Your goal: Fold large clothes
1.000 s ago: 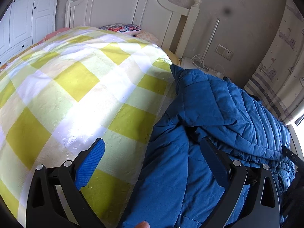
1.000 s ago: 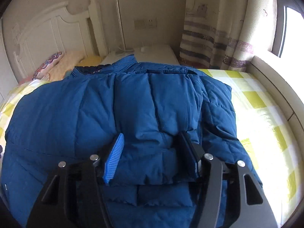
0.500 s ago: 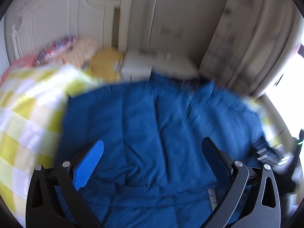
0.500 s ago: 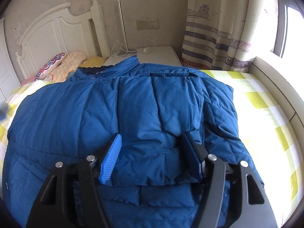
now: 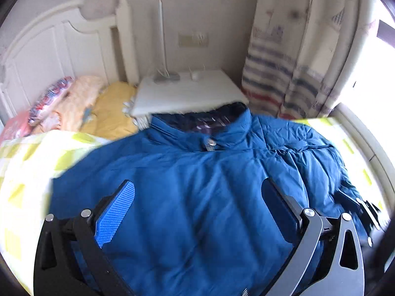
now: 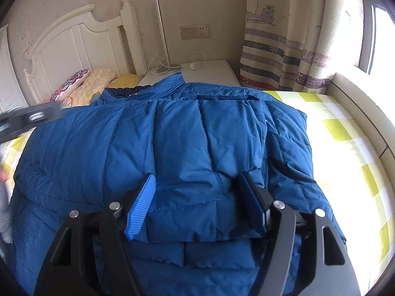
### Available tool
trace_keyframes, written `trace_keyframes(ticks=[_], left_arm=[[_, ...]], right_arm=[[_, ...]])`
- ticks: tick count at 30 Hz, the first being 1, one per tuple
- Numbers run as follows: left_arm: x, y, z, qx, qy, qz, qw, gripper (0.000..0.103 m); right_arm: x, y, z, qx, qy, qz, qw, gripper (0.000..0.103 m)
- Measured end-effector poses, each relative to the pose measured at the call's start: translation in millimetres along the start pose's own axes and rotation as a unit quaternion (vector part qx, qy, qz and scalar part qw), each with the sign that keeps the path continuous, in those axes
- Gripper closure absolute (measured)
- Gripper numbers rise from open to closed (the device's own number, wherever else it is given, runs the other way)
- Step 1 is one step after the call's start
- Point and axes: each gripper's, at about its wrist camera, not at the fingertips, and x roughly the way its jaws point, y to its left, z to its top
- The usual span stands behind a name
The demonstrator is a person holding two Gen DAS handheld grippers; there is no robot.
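A big blue padded jacket (image 6: pixel 172 128) lies spread on the bed, collar (image 5: pixel 222 123) toward the headboard. Part of it is folded over onto the body near me. My right gripper (image 6: pixel 197 176) sits low over this folded layer. Its jaws are opening, the puffy fold edge lies between the pads, and they no longer pinch it. My left gripper (image 5: pixel 197 185) hovers wide open above the jacket's left half with nothing held. In the right wrist view the left gripper (image 6: pixel 29 118) shows as a blurred dark bar at the upper left. The right gripper (image 5: pixel 367 209) shows at the left wrist view's right edge.
The yellow-and-white checked bed cover (image 6: pixel 345 128) shows on both sides of the jacket. Pillows (image 5: pixel 74 98) lie by the white headboard (image 6: pixel 74 42). A white nightstand (image 6: pixel 212 69) with a lamp and cables stands behind the collar. A striped curtain (image 6: pixel 284 49) and window ledge (image 6: pixel 358 98) bound the right side.
My left gripper swung from over the checked cover to above the jacket, facing the collar, and stayed open. The right gripper stayed in place while its jaws widened slightly around the fold.
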Motion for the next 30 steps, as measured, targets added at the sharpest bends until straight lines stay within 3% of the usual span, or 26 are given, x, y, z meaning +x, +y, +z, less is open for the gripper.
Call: trace_keyframes(ticks=[3,4,8,10,13,16,17,21,25,30], left_arm=[[57,-18,-9,0.038,0.052,0.036,0.9973,0.004],[59,-22,-14,0.052,0.027,0.041,0.9974,0.004],[53,-11,-6,0.04,0.05,0.016,0.9978,0.004],[39,9,3,0.019,0.027,0.018,0.9993,0.004],[24,60,11,-0.051,0.003,0.039,0.9979,0.004],[43,106,-1,-0.107,0.054,0.053,0.9914,0.004],[50,112,-7,-0.104,0.061,0.056,0.9911,0.004],[53,104,-30,-0.042,0.007,0.066,0.9969,0.004],[53,101,-34,-0.046,0.005,0.063,0.9969,0.004],[54,105,-35,-0.049,0.003,0.057,0.9972,0.004]], right_arm=[[0,-2,0,0.002,-0.001,0.005,1.0,0.034],[0,-2,0,0.003,-0.001,0.005,1.0,0.034],[0,-4,0,0.005,0.0,0.01,1.0,0.033],[0,-5,1,0.007,-0.001,0.013,1.0,0.033],[-1,-6,1,0.007,-0.002,0.015,1.0,0.033],[-1,-6,0,0.007,-0.002,0.014,1.0,0.033],[-1,-5,0,0.006,-0.002,0.016,1.0,0.033],[-2,-4,0,0.0,-0.004,0.014,1.0,0.032],[-3,-2,0,-0.004,-0.006,0.007,1.0,0.032],[-11,16,-1,-0.03,-0.022,-0.031,0.999,0.032]])
